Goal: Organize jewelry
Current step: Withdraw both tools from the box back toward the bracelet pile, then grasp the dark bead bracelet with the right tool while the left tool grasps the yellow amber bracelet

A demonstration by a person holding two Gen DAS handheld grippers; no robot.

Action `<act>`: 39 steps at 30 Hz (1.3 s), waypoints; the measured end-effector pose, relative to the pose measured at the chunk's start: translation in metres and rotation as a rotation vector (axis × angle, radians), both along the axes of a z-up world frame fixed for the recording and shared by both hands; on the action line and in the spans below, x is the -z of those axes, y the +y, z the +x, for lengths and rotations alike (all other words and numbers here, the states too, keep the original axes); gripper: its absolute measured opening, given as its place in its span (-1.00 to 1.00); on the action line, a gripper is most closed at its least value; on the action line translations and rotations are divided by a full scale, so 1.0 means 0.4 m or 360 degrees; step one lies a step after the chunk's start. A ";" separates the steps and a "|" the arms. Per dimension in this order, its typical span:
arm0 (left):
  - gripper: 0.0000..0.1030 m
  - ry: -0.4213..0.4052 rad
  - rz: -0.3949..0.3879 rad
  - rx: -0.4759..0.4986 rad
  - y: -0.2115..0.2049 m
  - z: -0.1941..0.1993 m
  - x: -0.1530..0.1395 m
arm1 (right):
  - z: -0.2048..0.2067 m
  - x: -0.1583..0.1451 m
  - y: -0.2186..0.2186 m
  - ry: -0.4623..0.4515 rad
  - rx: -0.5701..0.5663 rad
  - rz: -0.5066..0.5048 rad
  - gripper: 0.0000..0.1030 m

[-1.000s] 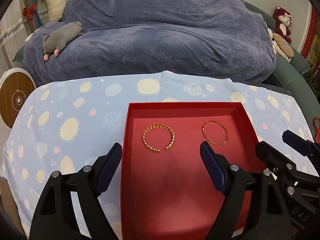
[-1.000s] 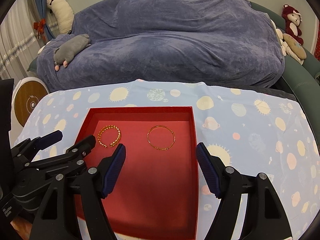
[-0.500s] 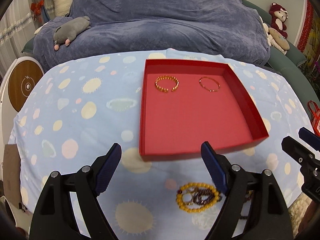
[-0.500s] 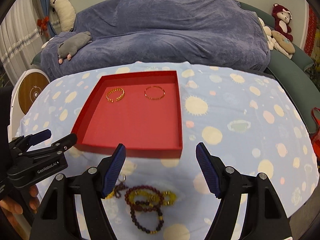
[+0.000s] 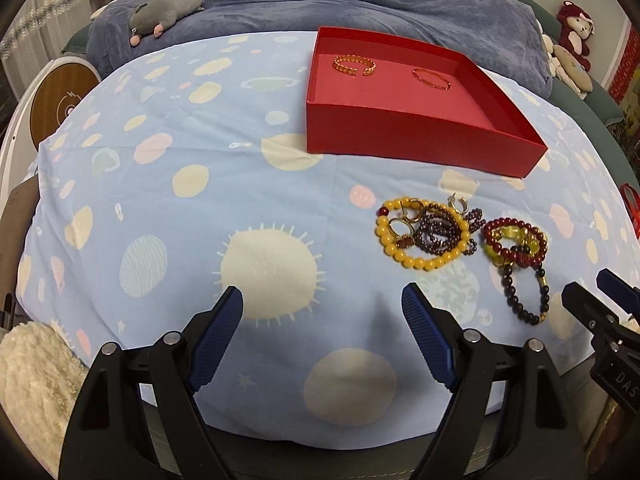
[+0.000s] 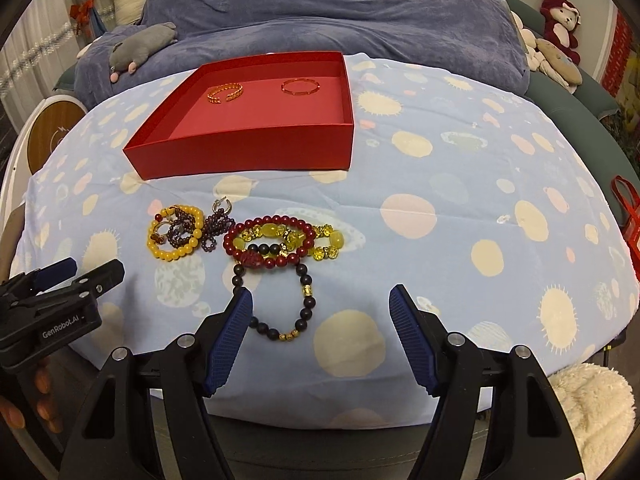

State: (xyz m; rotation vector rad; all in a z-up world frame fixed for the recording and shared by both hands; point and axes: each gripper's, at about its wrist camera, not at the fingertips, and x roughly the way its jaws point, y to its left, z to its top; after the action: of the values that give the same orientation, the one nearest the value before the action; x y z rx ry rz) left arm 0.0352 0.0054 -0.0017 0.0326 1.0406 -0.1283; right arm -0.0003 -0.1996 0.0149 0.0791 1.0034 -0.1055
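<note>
Bracelets [image 6: 276, 240] lie piled near red tray [image 6: 248, 136]; left gripper [image 5: 322, 332] spread, right gripper [image 6: 320, 320] apparently empty, closing.

Blue-grey throw-covered sofa [image 6: 320, 12], plush toys [image 6: 558, 28] at right, white curtain [image 5: 44, 28] at left, pale wall.

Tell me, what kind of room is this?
Probably a living room or bedroom at home. A big sofa or bed under a blue blanket sits behind the table, stuffed toys rest on it, and a patterned tablecloth holds a red box and bracelets.
</note>
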 end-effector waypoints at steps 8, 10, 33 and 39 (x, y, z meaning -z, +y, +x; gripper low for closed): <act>0.51 -0.0035 -0.0018 0.0023 -0.008 -0.009 -0.001 | 0.019 0.037 -0.011 0.0045 0.0050 0.0093 0.09; 0.51 -0.0030 -0.0008 0.0021 -0.010 -0.011 0.003 | 0.026 0.044 -0.010 0.0056 0.0049 0.0104 0.01; 0.50 0.0023 -0.0056 -0.0026 -0.017 0.044 0.023 | 0.018 0.079 0.024 0.0113 -0.0025 0.0136 -0.80; 0.31 0.0025 -0.0040 0.0011 -0.055 0.070 0.037 | 0.017 0.081 0.025 0.0107 -0.0024 0.0148 -0.80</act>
State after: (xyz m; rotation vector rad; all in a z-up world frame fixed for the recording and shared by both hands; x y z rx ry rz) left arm 0.0633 -0.0167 -0.0165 0.0124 1.0546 -0.1485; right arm 0.0065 -0.1895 -0.0173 0.1541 1.0756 -0.0478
